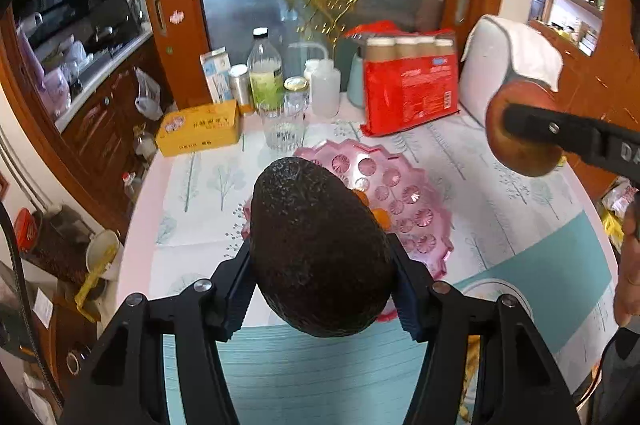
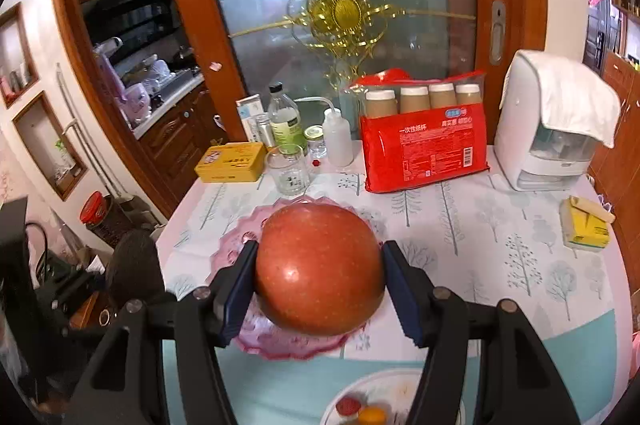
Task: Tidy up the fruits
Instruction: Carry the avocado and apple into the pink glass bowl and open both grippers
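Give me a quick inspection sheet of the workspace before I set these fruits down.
Surface: round table with tree-print cloth, teal band at the near edge.
Job's things: dark bumpy avocado and red apple, both held above the pink scalloped glass fruit plate; small orange fruit already on it.
Clutter: yellow tin box, clear drinking glass, red pack of paper cups, white countertop appliance with cloth, white plate with small fruits.
Grippers: left tongs shut on avocado; right tongs shut on apple.
Cables: nothing seen.
Surroundings: glass door with gold ornament, kitchen behind.
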